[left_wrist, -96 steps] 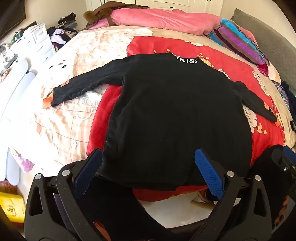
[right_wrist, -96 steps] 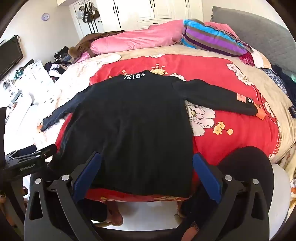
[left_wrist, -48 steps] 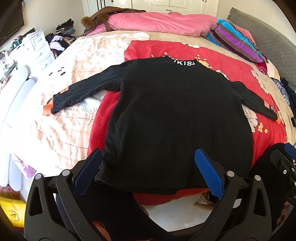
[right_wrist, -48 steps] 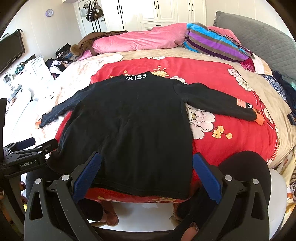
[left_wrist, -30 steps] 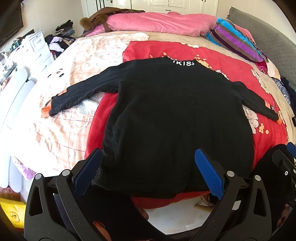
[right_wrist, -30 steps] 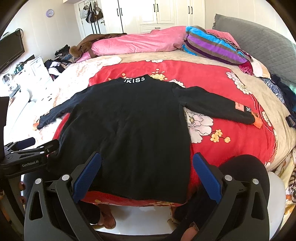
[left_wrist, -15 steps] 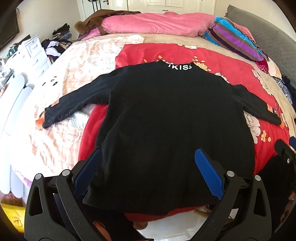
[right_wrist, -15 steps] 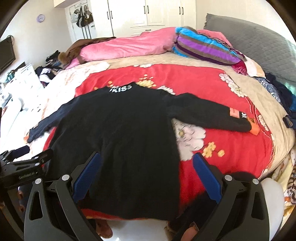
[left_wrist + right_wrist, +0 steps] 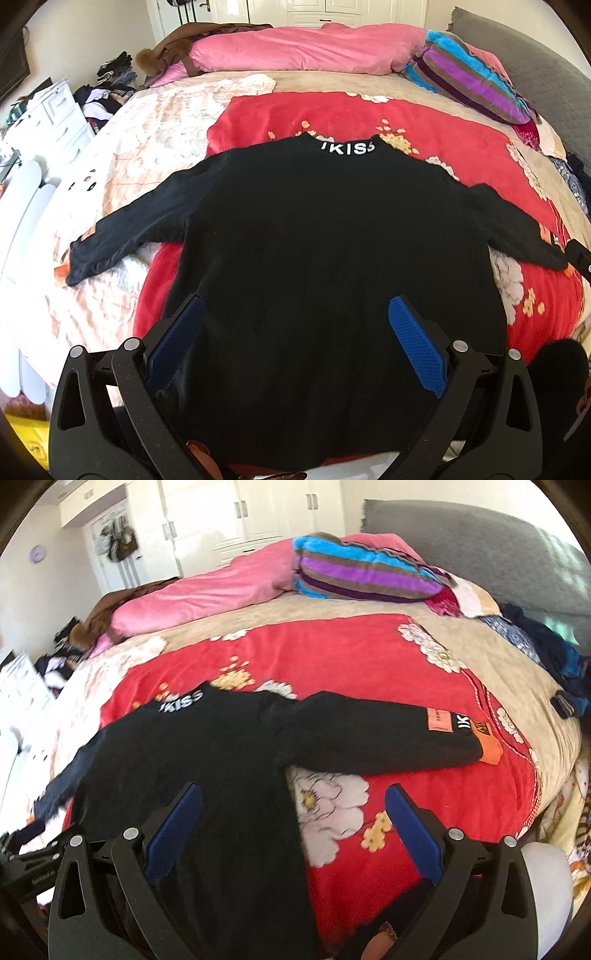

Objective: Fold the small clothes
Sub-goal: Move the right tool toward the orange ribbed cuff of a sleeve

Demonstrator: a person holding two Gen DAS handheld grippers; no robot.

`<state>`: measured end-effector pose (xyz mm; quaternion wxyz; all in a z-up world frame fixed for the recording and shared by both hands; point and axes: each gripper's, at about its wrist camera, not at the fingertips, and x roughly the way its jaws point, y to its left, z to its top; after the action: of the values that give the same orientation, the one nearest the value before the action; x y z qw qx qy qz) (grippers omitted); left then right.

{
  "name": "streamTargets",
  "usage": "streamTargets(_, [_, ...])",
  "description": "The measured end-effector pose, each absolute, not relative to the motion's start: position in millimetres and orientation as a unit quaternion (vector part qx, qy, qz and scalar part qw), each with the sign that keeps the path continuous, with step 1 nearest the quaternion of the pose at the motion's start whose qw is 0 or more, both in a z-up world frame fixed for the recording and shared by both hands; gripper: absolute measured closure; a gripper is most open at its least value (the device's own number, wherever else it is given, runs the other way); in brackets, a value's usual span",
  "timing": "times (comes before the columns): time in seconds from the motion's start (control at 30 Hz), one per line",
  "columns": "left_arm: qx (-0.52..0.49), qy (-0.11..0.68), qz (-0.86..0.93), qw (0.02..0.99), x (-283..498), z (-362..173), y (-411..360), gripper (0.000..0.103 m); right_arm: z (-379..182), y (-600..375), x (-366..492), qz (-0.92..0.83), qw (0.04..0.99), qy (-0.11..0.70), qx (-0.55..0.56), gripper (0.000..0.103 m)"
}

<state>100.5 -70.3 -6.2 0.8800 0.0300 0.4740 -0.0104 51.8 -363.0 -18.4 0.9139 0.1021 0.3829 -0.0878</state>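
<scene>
A black long-sleeved top (image 9: 325, 240) with a white "KISS" collar lies flat on the bed, sleeves spread, hem toward me. It also shows in the right wrist view (image 9: 207, 768). Its right sleeve (image 9: 376, 734) ends in an orange cuff. My left gripper (image 9: 295, 339) is open and empty above the lower middle of the top. My right gripper (image 9: 291, 830) is open and empty above the top's right side edge, near the armpit.
The top lies on a red floral blanket (image 9: 424, 122) over a beige bedspread (image 9: 147, 133). A pink duvet (image 9: 303, 48) and a striped pillow (image 9: 469, 77) lie at the far side. White drawers (image 9: 48, 122) stand at the left. Dark clothes (image 9: 554, 653) lie at the right edge.
Both grippers have moved forward over the bed. The right gripper has swung right, toward the right sleeve. The top has not moved.
</scene>
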Motion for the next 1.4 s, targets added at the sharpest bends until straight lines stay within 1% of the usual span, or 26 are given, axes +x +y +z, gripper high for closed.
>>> streamTargets(0.33, [0.017,0.478,-0.008,0.878,143,-15,-81,0.009,-22,-413,97,-0.148,0.908,0.367,0.137,0.004])
streamTargets(0.63, [0.013,0.475,-0.013,0.88,182,-23,-93,0.009,-39,-485,127,-0.235,0.882,0.369,0.178,0.004])
streamTargets(0.9, [0.019,0.464,-0.024,0.885,220,-32,-109,0.009,-59,-554,119,-0.306,0.852,0.366,0.217,0.004])
streamTargets(1.1, [0.029,0.46,-0.033,0.887,235,-51,-116,0.009,-86,-612,105,-0.358,0.813,0.388,0.246,0.004])
streamTargets(1.23, [0.03,0.474,-0.04,0.879,240,-74,-109,0.009,-108,-638,99,-0.388,0.791,0.401,0.252,0.004])
streamTargets(1.4, [0.026,0.495,-0.042,0.868,250,-96,-98,0.009,-133,-650,104,-0.377,0.774,0.424,0.283,0.004])
